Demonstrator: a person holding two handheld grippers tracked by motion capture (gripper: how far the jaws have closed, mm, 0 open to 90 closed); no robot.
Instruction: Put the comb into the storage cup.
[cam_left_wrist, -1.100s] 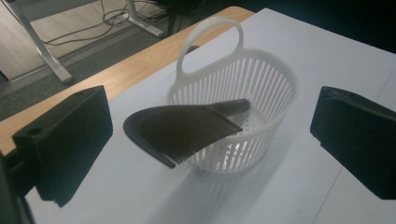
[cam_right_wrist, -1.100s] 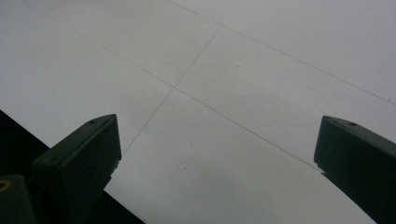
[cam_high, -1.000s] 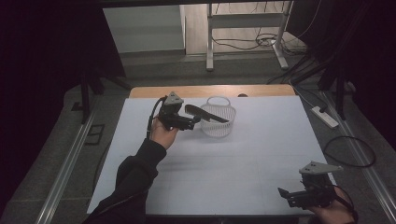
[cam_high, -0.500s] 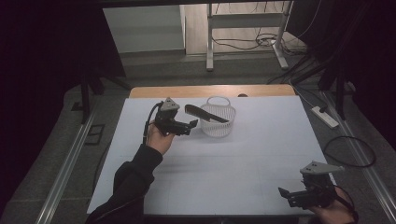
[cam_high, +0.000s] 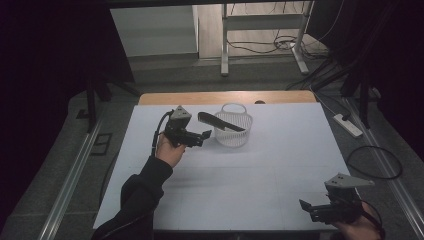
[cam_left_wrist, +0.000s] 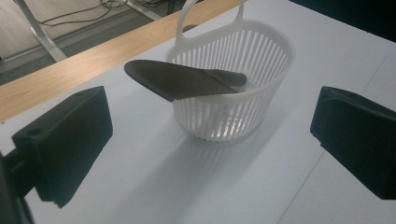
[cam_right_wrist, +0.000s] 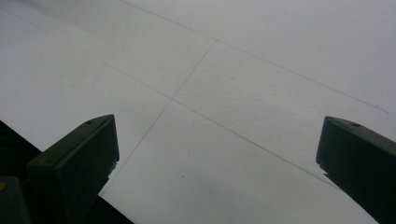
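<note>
A white slatted basket (cam_high: 233, 131) (cam_left_wrist: 233, 88) with a loop handle stands on the white table toward the back. A dark flat tool (cam_high: 220, 122) (cam_left_wrist: 180, 80) lies across the basket, one end inside and the other sticking out over the rim to the left. My left gripper (cam_high: 204, 137) (cam_left_wrist: 212, 149) hovers just left of the basket, open, nothing between its jaws. My right gripper (cam_high: 306, 208) (cam_right_wrist: 219, 163) rests near the front right corner of the table, open over bare table.
The white table sheet (cam_high: 240, 180) has faint grid lines (cam_right_wrist: 187, 84). A wooden strip (cam_high: 225, 97) (cam_left_wrist: 60, 70) runs along the far edge. Beyond the table stand a metal frame (cam_high: 260, 35) and floor cables (cam_high: 372, 160); a power strip (cam_high: 347, 125) lies at the right.
My left gripper has drawn back to the left, away from the basket, leaving the dark tool lying across it. The right gripper has stayed put.
</note>
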